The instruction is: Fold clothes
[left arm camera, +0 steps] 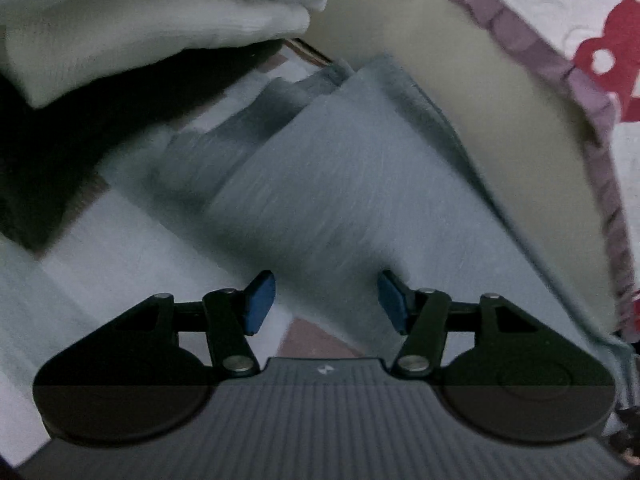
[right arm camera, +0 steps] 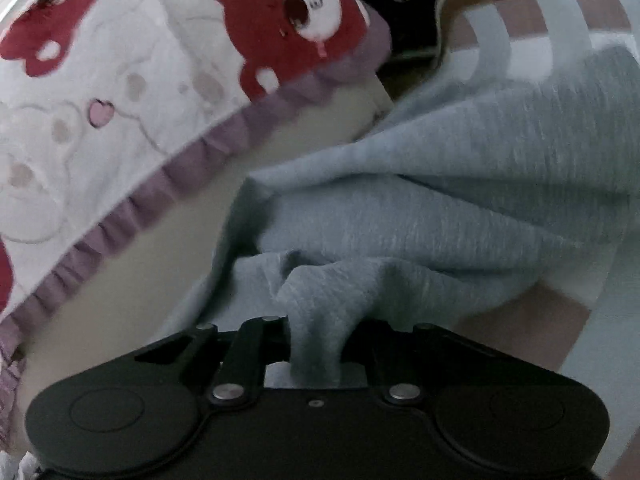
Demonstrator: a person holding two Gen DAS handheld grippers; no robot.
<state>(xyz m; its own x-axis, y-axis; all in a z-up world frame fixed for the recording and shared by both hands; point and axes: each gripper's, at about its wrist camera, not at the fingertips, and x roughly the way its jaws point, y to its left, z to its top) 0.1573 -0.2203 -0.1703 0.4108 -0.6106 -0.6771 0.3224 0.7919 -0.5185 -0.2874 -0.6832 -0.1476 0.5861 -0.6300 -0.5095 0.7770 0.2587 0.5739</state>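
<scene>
Left wrist view: my left claw [left arm camera: 326,302] stands spread, blue pads [left arm camera: 260,302] apart with nothing between them. It tips downward over the grey garment [left arm camera: 340,184], which lies flat on a checked sheet [left arm camera: 100,248] of pale and brownish squares. Picture blurred. Folded white cloth [left arm camera: 160,32] sits at upper left, a dark garment [left arm camera: 48,152] beneath it. A quilt [left arm camera: 600,20] with red bear prints and a purple ruffled edge runs along the right; a beige underside shows below the ruffle.

Right wrist view: my right claw [right arm camera: 316,344] is pressed together, pinching a bunched fold of the grey garment [right arm camera: 440,208]; cloth rises from between the jaws and hides the pads. Claw angled down, low over the fabric. The garment drapes rightward in loose folds across the checked sheet [right arm camera: 532,320]. The bear quilt [right arm camera: 120,100] fills the upper left, touching or just beside the garment's edge; I cannot tell which.
</scene>
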